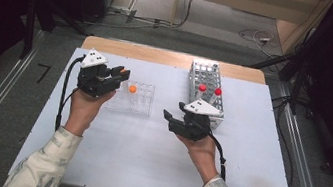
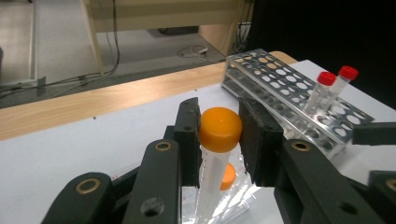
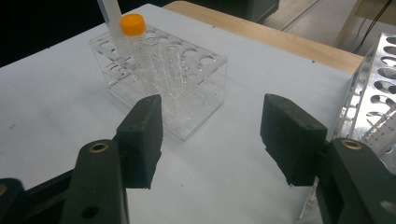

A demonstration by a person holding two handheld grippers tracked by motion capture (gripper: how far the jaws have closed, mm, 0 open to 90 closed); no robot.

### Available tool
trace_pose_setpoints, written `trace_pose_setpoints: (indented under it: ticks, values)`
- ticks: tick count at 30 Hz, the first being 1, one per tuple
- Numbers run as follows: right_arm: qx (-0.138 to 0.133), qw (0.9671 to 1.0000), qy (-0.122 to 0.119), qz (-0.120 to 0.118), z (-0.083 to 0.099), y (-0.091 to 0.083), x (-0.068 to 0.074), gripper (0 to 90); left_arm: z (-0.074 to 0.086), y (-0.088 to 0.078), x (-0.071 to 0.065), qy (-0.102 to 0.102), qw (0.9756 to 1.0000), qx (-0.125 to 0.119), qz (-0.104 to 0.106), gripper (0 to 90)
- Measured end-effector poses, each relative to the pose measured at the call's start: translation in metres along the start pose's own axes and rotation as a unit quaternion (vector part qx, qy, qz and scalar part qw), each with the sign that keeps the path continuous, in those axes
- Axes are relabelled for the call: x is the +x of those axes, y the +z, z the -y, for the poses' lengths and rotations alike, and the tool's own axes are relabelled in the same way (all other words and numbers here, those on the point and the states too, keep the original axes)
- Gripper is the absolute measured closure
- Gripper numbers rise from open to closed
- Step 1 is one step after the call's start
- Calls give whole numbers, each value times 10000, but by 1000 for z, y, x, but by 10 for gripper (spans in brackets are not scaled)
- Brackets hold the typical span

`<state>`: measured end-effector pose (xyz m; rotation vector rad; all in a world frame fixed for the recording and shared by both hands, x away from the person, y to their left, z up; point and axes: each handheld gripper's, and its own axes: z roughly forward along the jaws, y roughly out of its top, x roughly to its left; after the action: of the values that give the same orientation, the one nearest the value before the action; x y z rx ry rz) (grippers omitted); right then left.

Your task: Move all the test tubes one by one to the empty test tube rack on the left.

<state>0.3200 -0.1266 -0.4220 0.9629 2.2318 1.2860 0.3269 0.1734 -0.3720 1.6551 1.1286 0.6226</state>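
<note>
Lab: test-tube racks (image 1: 206,82), capped tubes (image 2: 322,91) on white table (image 1: 146,146).

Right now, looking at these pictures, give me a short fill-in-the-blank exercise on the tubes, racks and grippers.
1. The left gripper is shut on a tube with an ____ cap.
2. The right gripper has its jaws ____, with nothing between them.
3. The two tubes in the metal rack have ____ caps.
4. One orange-capped tube stands in the ____ plastic rack.

Missing words: orange; open; red; clear

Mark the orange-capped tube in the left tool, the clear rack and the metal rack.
orange-capped tube (image 2: 220,129), left gripper view, its cap.
clear rack (image 3: 196,100), right gripper view, near wall.
metal rack (image 1: 199,74), high view, top plate.
</note>
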Motion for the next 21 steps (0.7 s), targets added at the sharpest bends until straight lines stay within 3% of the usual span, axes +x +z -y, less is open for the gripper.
trace_pose_setpoints:
  ticks: [9, 21]
  values:
    - [-23, 10000, 28, 22, 0, -2, -1, 375, 7, 11, -1, 182, 9996, 94, -172, 700]
    - [10, 10000, 44, 50, 2, -2, -3, 375, 39, 28, -2, 213, 9986, 368, -312, 698]
